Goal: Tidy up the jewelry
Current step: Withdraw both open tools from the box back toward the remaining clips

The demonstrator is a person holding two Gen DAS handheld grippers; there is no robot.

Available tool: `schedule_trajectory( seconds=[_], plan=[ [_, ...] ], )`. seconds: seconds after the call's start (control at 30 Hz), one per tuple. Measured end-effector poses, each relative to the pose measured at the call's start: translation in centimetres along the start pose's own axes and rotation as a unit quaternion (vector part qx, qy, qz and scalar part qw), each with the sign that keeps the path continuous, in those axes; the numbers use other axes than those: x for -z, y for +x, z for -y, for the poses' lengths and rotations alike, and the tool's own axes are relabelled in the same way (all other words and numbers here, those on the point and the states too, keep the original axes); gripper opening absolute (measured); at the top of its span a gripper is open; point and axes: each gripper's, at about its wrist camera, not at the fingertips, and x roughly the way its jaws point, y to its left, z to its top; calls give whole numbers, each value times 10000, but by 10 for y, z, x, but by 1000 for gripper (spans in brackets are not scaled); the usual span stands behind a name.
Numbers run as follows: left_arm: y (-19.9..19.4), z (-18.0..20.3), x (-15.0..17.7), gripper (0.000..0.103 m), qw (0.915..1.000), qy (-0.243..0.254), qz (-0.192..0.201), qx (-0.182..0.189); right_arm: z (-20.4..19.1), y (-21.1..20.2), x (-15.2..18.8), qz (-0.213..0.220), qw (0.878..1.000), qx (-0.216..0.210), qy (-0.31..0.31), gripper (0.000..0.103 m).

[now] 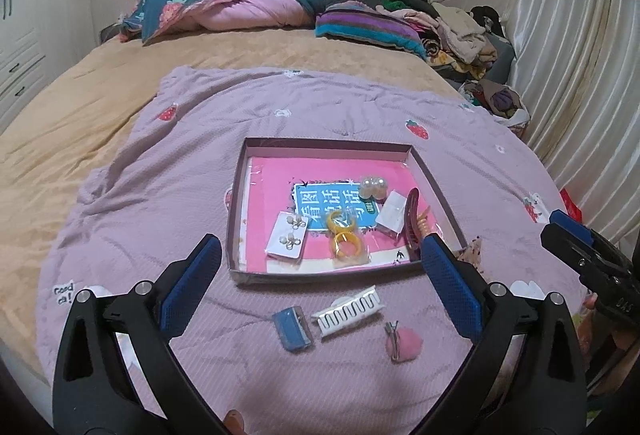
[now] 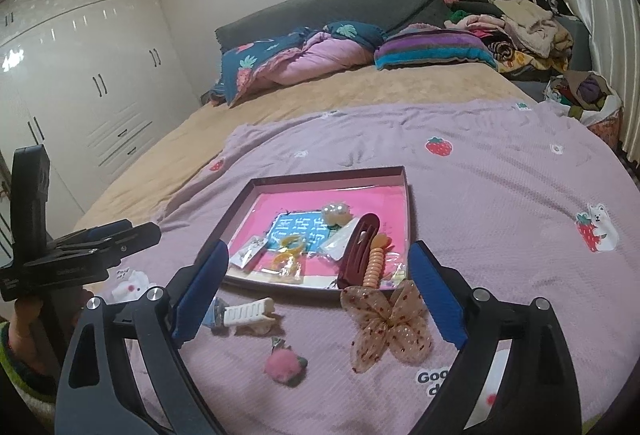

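A: Both claws held wide, nothing in either. Left gripper [image 1: 320, 267] hangs over the quilt's near edge; right gripper [image 2: 316, 275] beside it, on the box's right.

B: Where's the jewelry?

A: Split. Shallow box [image 1: 236, 219] sits mid-quilt [image 1: 120, 195], already holding some. Count inside — one card of pearl earrings [image 1: 289, 235], two yellow bangles [image 1: 345, 235], one pair of pearl balls [image 1: 374, 187], one white packet [image 1: 393, 213], one maroon clip [image 1: 412, 223], one orange coil tie [image 2: 374, 263].

B: And loose?

A: Four, on the quilt off the box's near edge: one blue comb clip [image 1: 292, 327], one white claw clip [image 1: 348, 311], one pink pompom clip [image 1: 402, 343], one dotted gauze bow [image 2: 386, 327] off the near right corner.

B: Handling?

A: All light, I'd judge. White claw clip — stiff plastic, likely slick; take it across the narrow body, not the teeth. Blue one is flat and low on soft quilt, so the pads may dig into cloth; pinch its long edges. Pompom squashes — better the metal clip end. Bow is limp gauze; grip the centre knot, wings will crumple.

B: Risk?

A: Soft quilt gives under a press; small pieces could tip or slide.
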Motion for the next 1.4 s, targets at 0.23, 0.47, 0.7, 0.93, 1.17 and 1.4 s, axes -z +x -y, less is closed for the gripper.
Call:
schedule_trajectory(
  seconds=[0.23,0.47,0.7,0.93,1.17,1.4],
  plan=[
    [-10,-5,13,93,10000,-35,16,14,-11,-7,8,-29,9999,-38,-96,91],
    [-21,-14,27,93,9999,-85,45,-40,-25,-13,18,-72,9996,-69,-247,91],
    [-24,-26,44,93,9998,-154,3,-117,-35,-10,29,-171,9991,-81,-382,91],
    [-17,-40,62,93,9992,-288,-194,-213,-42,-4,41,-316,9983,-116,-470,91],
    [-13,-46,76,93,9984,-311,-350,-307,-47,4,53,-490,9971,-124,-573,91],
    [-4,-51,89,93,9974,-319,-539,-362,-48,12,64,-661,9958,-146,-619,91]
  ],
)
